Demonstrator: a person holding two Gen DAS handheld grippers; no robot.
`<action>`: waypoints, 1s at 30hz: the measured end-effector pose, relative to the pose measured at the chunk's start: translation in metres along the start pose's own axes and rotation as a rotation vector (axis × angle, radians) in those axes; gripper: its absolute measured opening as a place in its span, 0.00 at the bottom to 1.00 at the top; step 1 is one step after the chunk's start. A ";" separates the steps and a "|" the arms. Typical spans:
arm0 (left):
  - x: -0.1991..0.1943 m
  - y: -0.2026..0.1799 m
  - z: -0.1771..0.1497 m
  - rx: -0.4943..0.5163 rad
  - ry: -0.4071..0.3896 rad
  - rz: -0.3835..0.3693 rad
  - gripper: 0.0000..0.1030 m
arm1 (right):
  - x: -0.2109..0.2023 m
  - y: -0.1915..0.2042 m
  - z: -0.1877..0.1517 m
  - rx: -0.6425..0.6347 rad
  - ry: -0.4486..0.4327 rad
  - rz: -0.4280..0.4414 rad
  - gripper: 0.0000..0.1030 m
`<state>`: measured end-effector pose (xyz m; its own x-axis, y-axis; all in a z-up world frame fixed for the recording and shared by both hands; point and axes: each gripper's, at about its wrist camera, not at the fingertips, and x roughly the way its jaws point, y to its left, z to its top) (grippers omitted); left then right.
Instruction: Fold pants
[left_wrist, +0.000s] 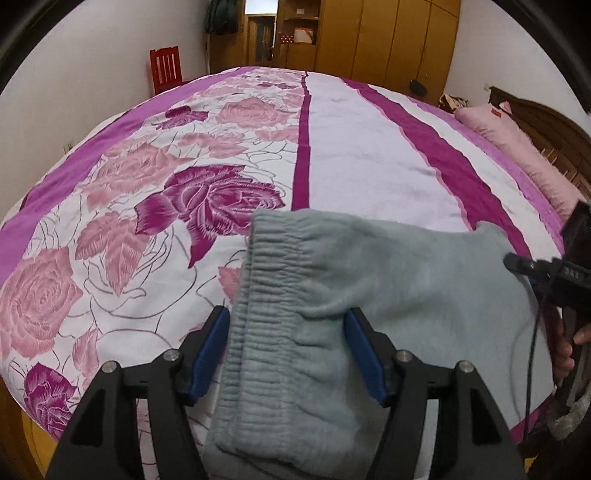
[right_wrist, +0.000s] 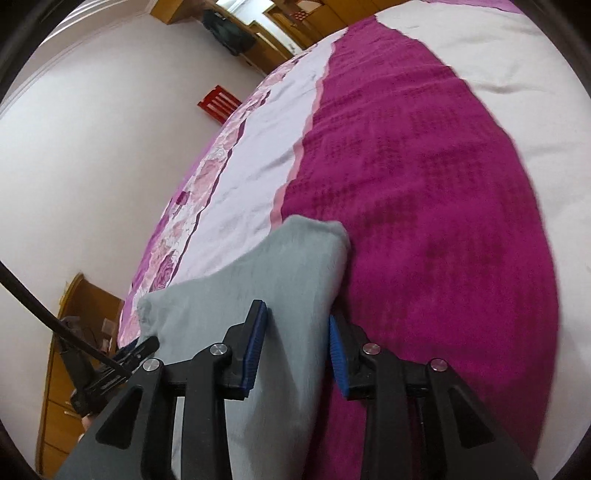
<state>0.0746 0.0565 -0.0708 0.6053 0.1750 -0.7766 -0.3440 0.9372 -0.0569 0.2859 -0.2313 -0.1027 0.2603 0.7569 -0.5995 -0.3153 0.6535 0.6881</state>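
Your grey pants (left_wrist: 369, 295) lie folded on the bed (left_wrist: 369, 147), near its front edge, over the rose-print and purple-striped cover. The fabric is soft and fleecy; the ribbed elastic waistband (left_wrist: 266, 295) runs down the left side, doubled into layers. Your left tongs (left_wrist: 288, 354) stand released, the blue pads (left_wrist: 208, 354) apart with the waistband lying loose between them, not pinched. To the right, your right tongs (right_wrist: 295, 354) are also released, the pads set either side of the pants' right edge with a gap showing. Small white characters on the black device at the right edge of the left view are too small to read. The pants' near end is cut off by both frames. The right view is motion-blurred.
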 end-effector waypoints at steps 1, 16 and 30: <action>-0.001 -0.003 0.000 0.011 -0.003 0.009 0.66 | 0.003 0.001 0.001 0.000 -0.001 0.001 0.31; -0.028 -0.086 0.044 0.105 -0.113 -0.157 0.66 | -0.113 -0.067 0.105 -0.055 -0.125 -0.246 0.13; 0.013 -0.248 0.070 0.343 -0.076 -0.190 0.64 | -0.175 -0.075 0.030 -0.030 -0.211 -0.569 0.31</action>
<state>0.2178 -0.1522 -0.0234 0.6905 -0.0012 -0.7233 0.0312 0.9991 0.0281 0.2916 -0.4122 -0.0371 0.5699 0.2760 -0.7740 -0.0978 0.9580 0.2697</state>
